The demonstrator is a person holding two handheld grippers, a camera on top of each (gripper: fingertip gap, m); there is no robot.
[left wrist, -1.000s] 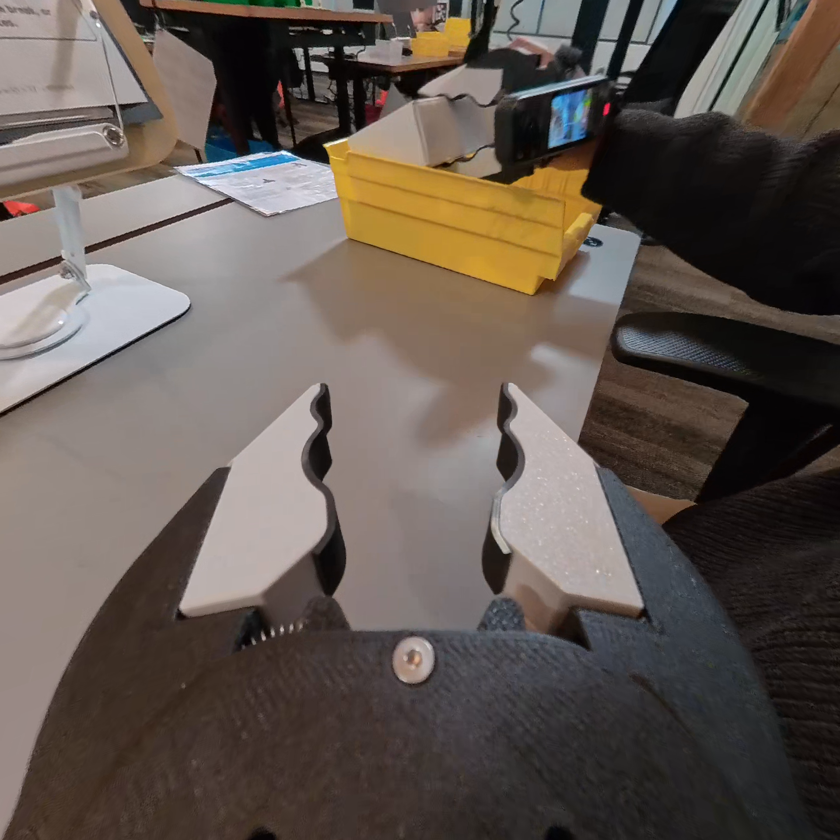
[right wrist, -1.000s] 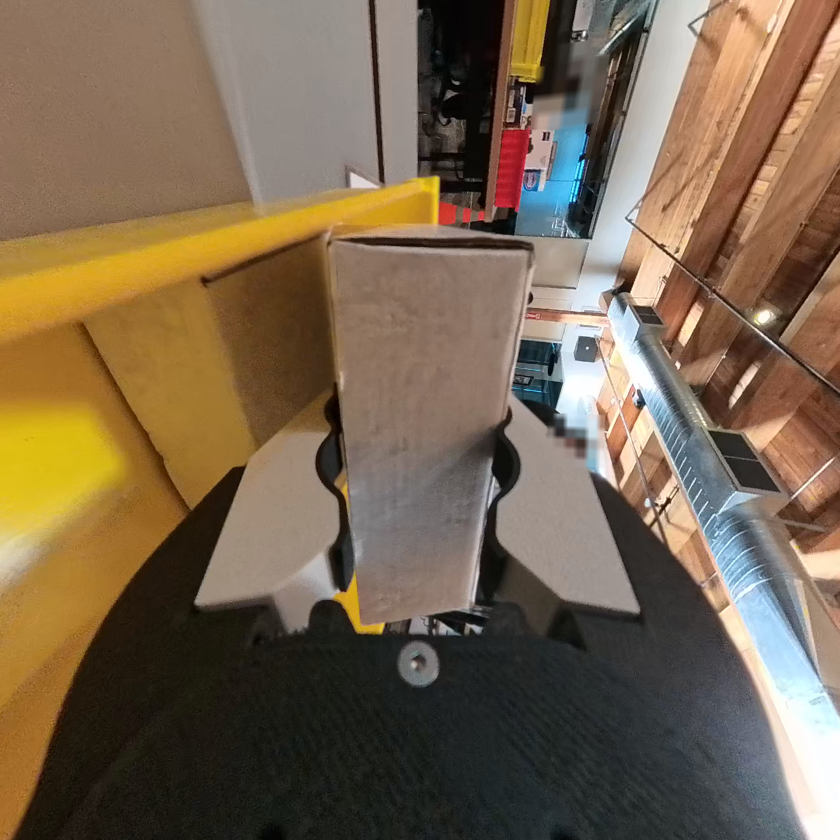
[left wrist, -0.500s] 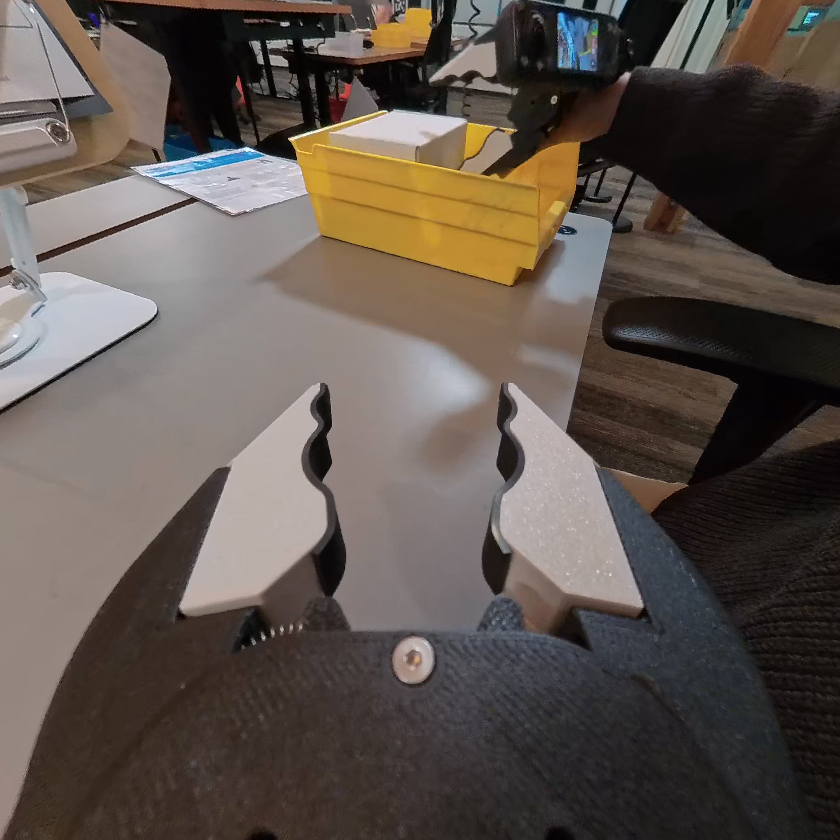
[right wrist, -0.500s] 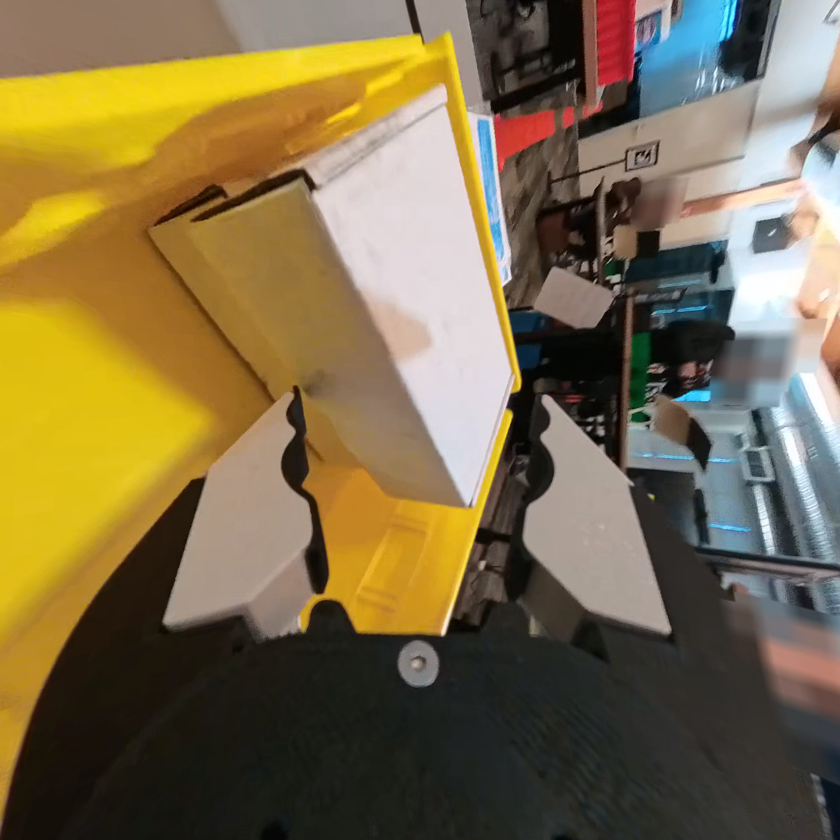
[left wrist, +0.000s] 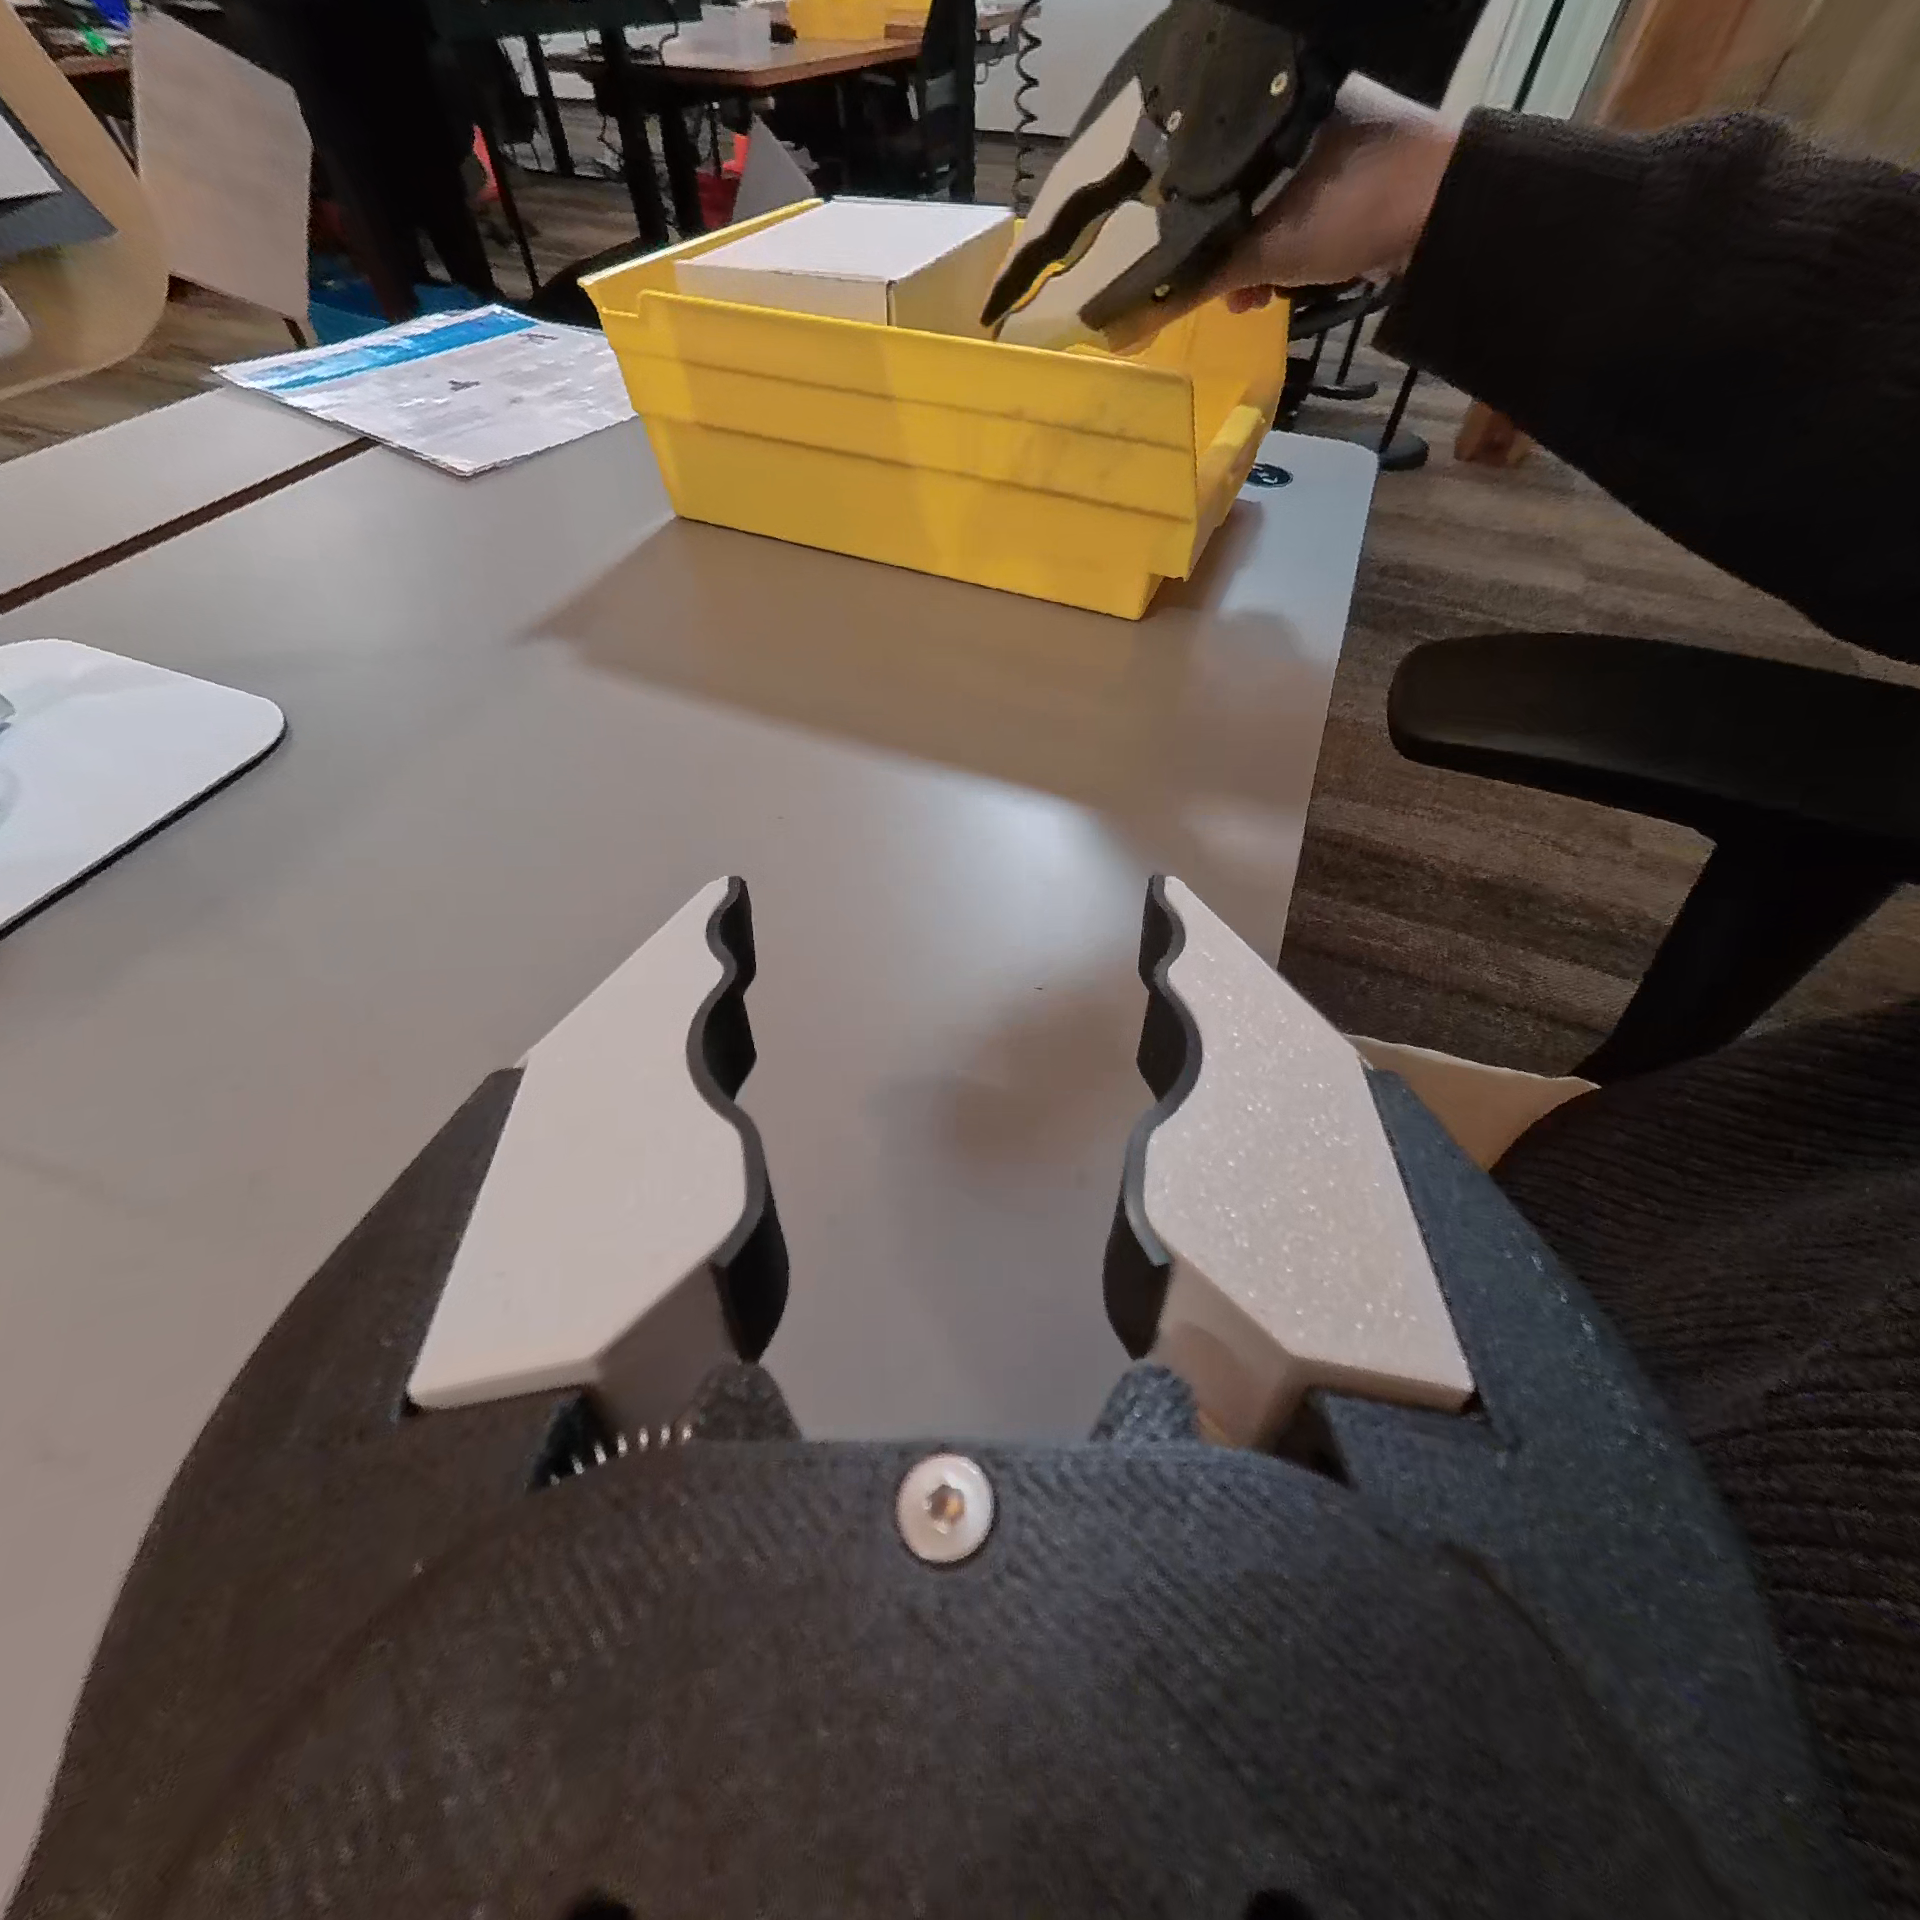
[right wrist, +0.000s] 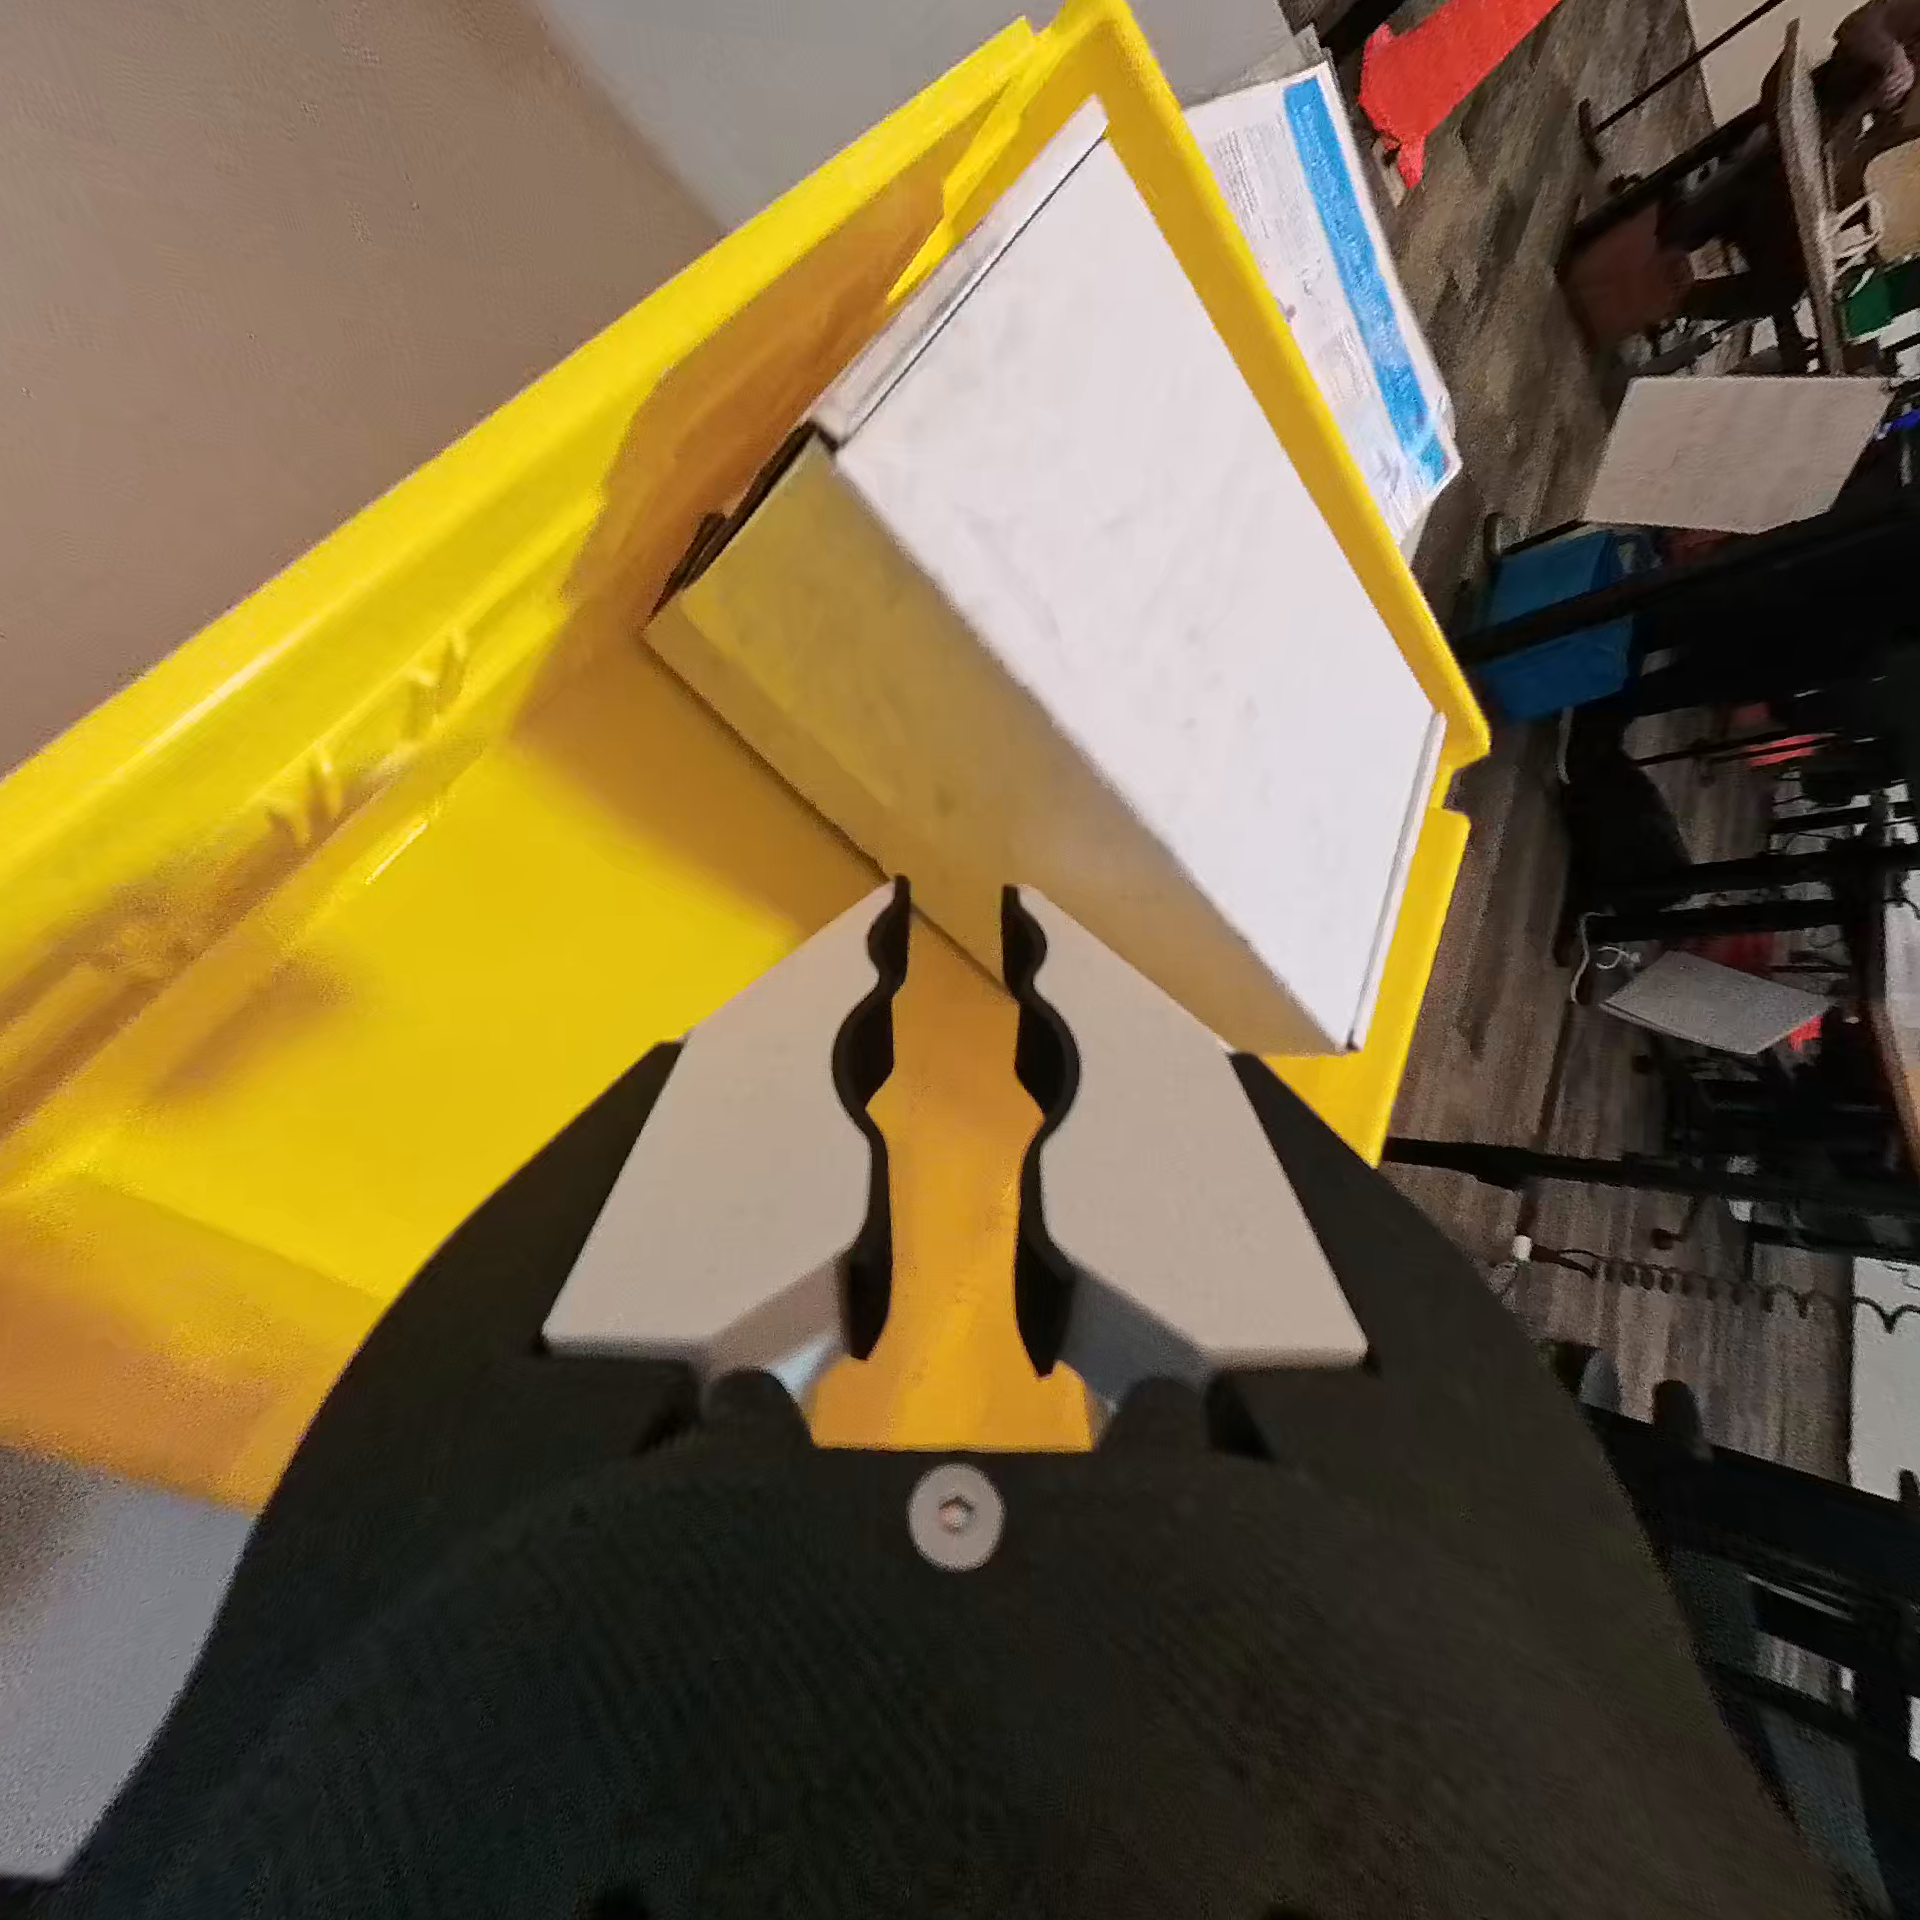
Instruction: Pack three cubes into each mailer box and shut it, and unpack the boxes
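Your left gripper hangs low over the grey table with its jaws spread wide and nothing between them, only bare tabletop showing through the gap. Your right gripper has its jaws drawn close with a narrow gap between them, gripping nothing; the tips sit right at the near lower edge of the white mailer box, though whether they touch it you cannot tell. In the left wrist view that right gripper points steeply down into the yellow bin, held by your right hand in a dark knit sleeve.

The mailer box is closed and lies inside the bin toward its left end (its top stands above the rim). The bin stands near the table's far right corner. Behind it to the left a printed sheet with a blue band lies flat, and a white rounded stand base rests at the left edge. A black chair armrest juts in beside the table over a dark wood floor, with more desks and chairs farther back in the room
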